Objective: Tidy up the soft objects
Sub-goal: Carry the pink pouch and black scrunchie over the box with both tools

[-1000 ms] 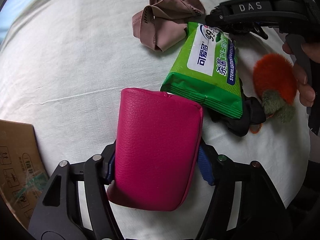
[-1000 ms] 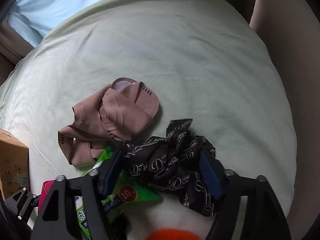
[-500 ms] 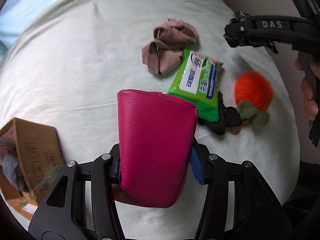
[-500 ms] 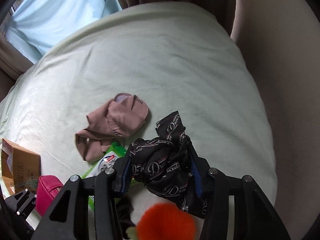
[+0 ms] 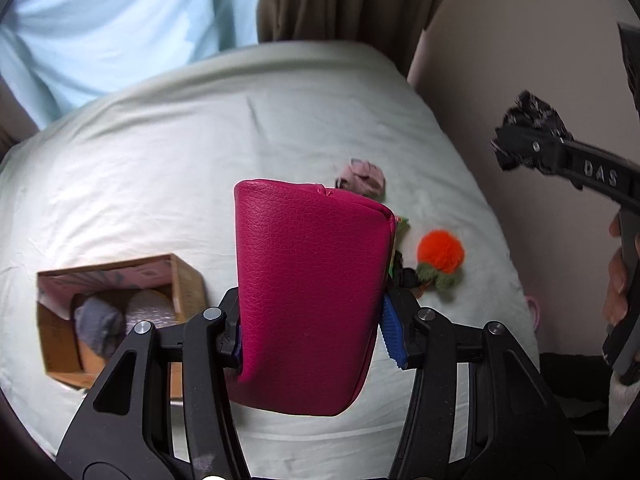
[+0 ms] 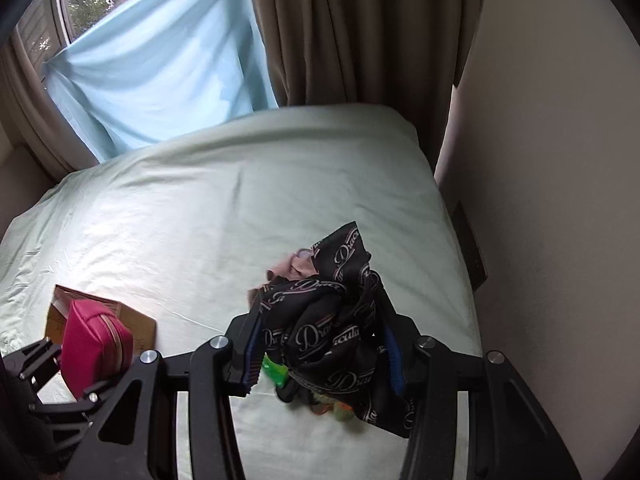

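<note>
My left gripper [image 5: 310, 326] is shut on a magenta leather pouch [image 5: 308, 288] and holds it high above the bed; the pouch also shows in the right wrist view [image 6: 94, 344]. My right gripper [image 6: 322, 346] is shut on a black patterned scarf [image 6: 332, 320], lifted above the bed; it shows in the left wrist view [image 5: 528, 144] too. On the sheet lie an orange pompom with a green tuft [image 5: 440, 252], a pink crumpled cloth [image 5: 362, 180] and a green wipes pack, mostly hidden [image 6: 274, 372].
An open cardboard box [image 5: 188, 280] holding grey and white soft items sits on the bed at the left. The pale green bed [image 6: 240, 208] ends at a wall on the right. Curtains and a blue cloth hang at the far end.
Both grippers have risen well above the bed with their loads. The left view has shifted so the open box is now fully in sight; objects on the sheet look smaller.
</note>
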`<state>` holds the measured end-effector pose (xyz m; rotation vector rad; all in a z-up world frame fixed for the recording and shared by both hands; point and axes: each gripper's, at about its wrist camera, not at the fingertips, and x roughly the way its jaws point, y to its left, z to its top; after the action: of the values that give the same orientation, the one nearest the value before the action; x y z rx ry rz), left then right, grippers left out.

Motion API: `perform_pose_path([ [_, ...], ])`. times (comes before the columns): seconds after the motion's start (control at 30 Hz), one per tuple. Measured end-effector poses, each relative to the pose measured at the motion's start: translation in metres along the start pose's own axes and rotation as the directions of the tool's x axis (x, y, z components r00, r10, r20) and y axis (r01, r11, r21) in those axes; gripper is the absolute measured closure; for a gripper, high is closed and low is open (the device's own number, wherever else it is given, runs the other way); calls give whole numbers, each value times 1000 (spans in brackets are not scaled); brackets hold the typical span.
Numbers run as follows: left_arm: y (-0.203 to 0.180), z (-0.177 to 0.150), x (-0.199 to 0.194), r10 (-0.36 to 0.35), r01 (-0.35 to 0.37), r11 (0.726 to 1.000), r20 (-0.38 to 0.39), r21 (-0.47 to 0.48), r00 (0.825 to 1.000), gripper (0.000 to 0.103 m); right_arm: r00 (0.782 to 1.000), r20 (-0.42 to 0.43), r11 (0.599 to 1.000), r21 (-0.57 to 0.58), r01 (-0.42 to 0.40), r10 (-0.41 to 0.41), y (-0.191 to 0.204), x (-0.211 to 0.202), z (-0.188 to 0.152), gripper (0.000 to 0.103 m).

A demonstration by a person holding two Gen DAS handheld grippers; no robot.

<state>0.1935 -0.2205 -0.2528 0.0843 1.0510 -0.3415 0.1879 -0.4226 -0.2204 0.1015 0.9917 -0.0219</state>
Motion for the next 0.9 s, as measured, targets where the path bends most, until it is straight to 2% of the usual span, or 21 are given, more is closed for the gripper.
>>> perform_pose_path([
  [0.2, 45, 0, -70, 17, -13, 997, 56, -74, 998, 55, 998, 52, 999, -39, -22, 24, 51, -63, 5, 58],
  [0.43, 119, -21, -115, 49, -38, 988, 70, -151, 996, 55, 993, 72, 995, -38, -95, 97, 131, -97, 1, 58],
  [0.63, 200, -40, -132, 76, -70, 981, 29, -182, 997, 55, 987, 60, 989, -23, -146, 148, 210, -93, -6, 58],
  [0.9, 308, -55, -116, 79, -85, 976, -41, -200, 996, 55, 982, -15, 982, 4, -186, 186, 308, -45, -15, 58],
])
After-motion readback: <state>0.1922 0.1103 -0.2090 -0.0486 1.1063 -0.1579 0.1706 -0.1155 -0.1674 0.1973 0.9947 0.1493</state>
